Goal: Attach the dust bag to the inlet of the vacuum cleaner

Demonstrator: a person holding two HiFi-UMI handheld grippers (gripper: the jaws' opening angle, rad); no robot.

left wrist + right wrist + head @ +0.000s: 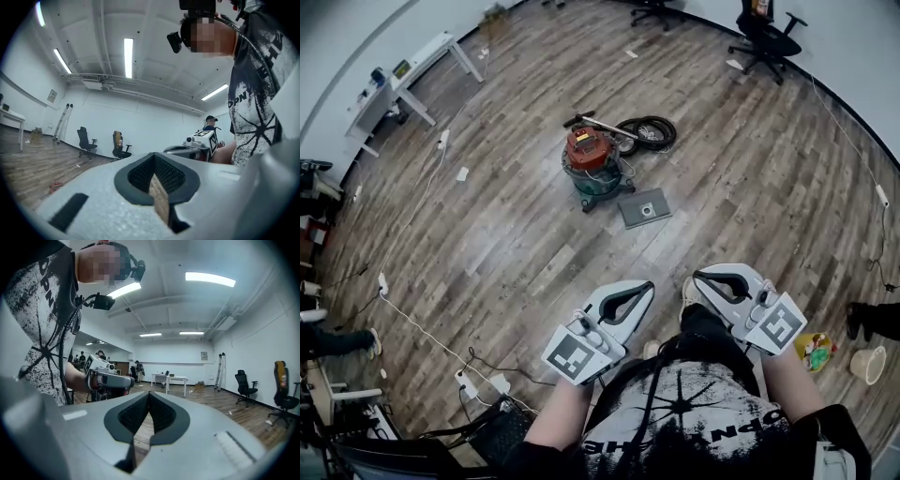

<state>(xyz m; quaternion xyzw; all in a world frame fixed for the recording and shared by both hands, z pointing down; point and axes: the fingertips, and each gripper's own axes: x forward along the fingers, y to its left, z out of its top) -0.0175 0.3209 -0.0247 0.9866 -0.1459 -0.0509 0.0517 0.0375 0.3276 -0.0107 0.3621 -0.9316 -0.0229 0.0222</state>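
A red-topped green vacuum cleaner (592,164) stands upright, a flat grey dust bag (645,208) lying just beside it.

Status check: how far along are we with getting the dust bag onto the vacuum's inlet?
Done: nothing visible yet. What looks like the flat grey square dust bag lies on the wooden floor beside the red-and-green canister vacuum cleaner, apart from it. In hand: nothing; the left claw and right claw are shut and empty, near the person's body. Left: reach the bag, pick it up, attach it.
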